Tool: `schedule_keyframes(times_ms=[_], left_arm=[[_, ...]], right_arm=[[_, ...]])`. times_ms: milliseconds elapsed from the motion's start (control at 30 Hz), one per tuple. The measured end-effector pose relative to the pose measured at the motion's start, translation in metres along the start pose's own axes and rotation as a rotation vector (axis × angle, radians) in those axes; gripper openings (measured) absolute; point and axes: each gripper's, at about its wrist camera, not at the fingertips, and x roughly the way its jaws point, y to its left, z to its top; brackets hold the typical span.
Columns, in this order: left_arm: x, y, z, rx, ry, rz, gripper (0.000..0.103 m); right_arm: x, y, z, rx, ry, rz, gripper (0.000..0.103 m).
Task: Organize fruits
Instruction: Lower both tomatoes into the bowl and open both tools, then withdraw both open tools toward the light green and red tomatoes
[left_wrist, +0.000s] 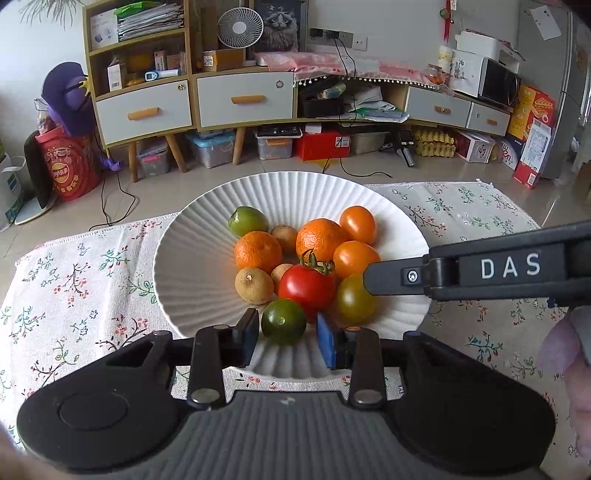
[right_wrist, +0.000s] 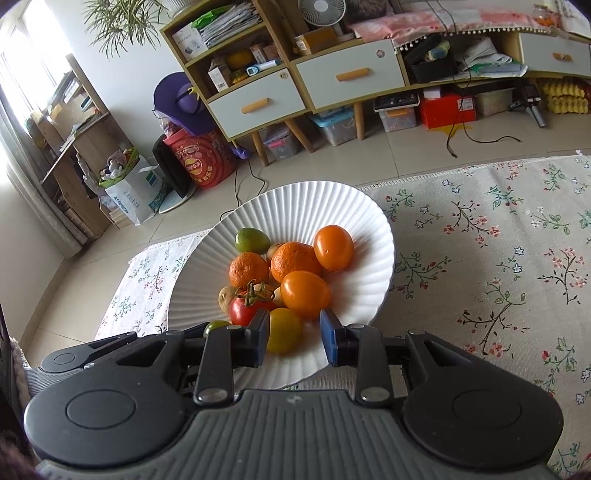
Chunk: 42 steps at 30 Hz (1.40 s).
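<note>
Fruits (left_wrist: 306, 266) crowd plate (left_wrist: 192, 258) (cloth (right_wrist: 498, 258) open).

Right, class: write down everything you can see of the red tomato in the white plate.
The red tomato is round, glossy and smooth, with a curled green stem still attached on top. It sits upright near the front of the fruit pile in the ribbed white plate. It lies packed against a mandarin behind, a dark green tomato in front and an olive-yellow one at its side. Neither tool touches it.

Ribbed white plate (left_wrist: 192, 236), matt, perhaps ceramic. Glossy red tomato (left_wrist: 306, 290); pebbled mandarin (left_wrist: 257, 255). Woven floral cloth (right_wrist: 491, 266). Matt black plastic gripper (left_wrist: 287, 341).
</note>
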Motion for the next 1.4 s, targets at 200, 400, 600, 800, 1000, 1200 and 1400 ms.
schedule_keyframes(times_ms=[200,400,600,800,1000,1200,1400], left_arm=[[-0.004,-0.002,0.001,-0.005,-0.012,0.023,0.055],[-0.014,-0.002,-0.001,-0.004,-0.013,0.037,0.073],[-0.026,0.006,-0.002,-0.013,0.026,0.039,0.084],[-0.043,0.012,-0.006,-0.031,0.041,0.055,0.094],[-0.058,0.017,-0.012,-0.04,0.041,0.075,0.095],[-0.064,0.027,-0.027,-0.086,0.044,0.077,0.095],[-0.07,0.036,-0.039,-0.098,0.048,0.103,0.095]], right_arm=[[-0.003,-0.001,0.004,0.002,-0.008,-0.01,0.046],[-0.01,0.001,0.007,0.003,-0.029,-0.026,0.071],[-0.024,0.008,0.007,-0.02,-0.069,-0.02,0.094],[-0.036,0.015,0.003,-0.075,-0.081,-0.001,0.102],[-0.044,0.021,-0.005,-0.128,-0.075,0.009,0.102],[-0.049,0.021,-0.012,-0.166,-0.067,0.009,0.102],[-0.049,0.021,-0.023,-0.211,-0.071,-0.001,0.102]])
